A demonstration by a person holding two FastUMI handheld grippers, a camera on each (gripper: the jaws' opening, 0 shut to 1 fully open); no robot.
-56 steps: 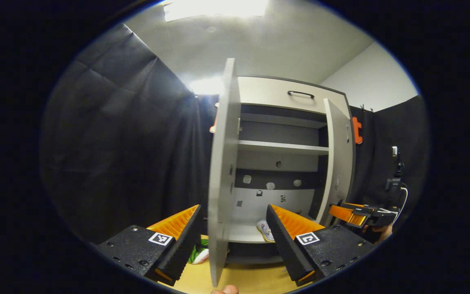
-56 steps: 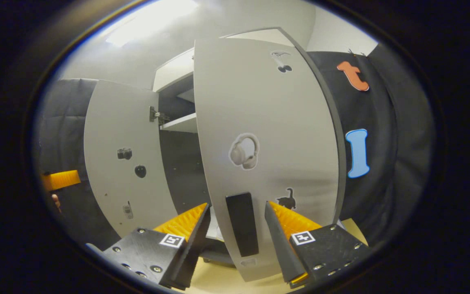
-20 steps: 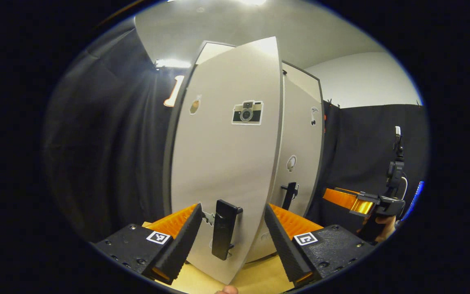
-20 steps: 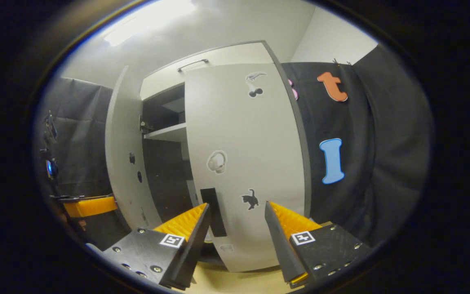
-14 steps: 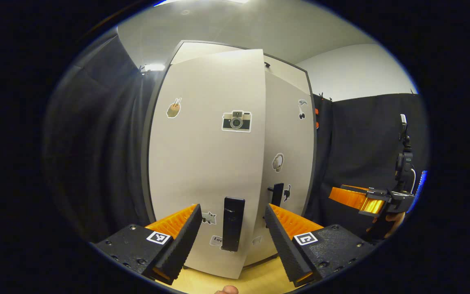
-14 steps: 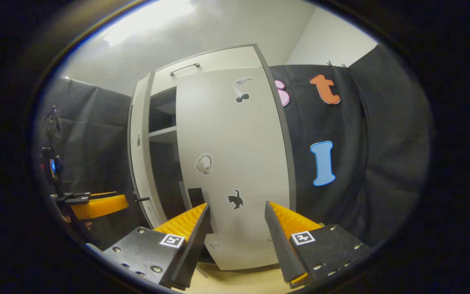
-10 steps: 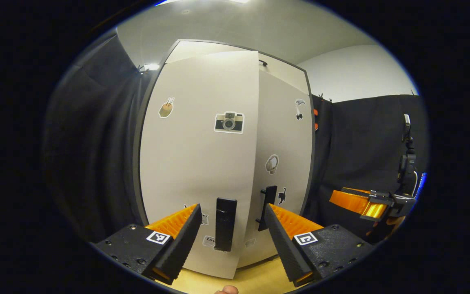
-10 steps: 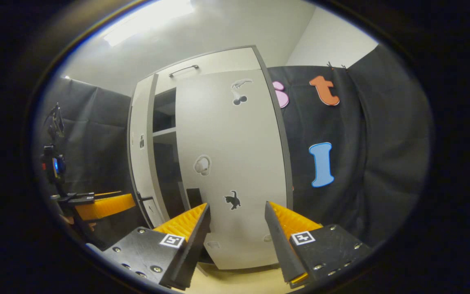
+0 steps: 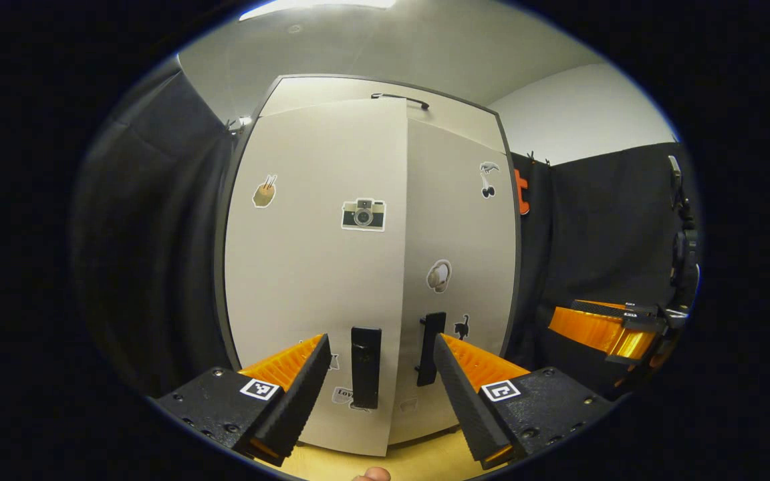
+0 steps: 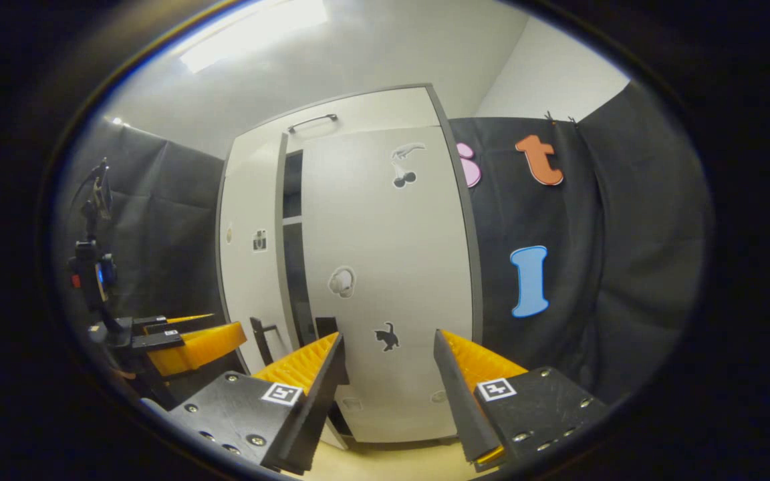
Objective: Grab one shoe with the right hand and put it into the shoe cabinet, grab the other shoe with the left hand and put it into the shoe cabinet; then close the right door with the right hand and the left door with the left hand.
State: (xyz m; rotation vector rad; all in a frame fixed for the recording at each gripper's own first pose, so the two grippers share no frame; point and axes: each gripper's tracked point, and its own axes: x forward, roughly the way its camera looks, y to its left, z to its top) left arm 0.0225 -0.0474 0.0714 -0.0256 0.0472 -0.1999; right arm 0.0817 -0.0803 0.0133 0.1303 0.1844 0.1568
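The tall pale-grey shoe cabinet stood just ahead, its right door shut and its left door slightly ajar. Both the left gripper and the right gripper were spread wide, holding nothing; only that final push seemed left.

The pale cabinet stands upright; its right door looks shut, the left door slightly ajar, both stickered, with dark handles.
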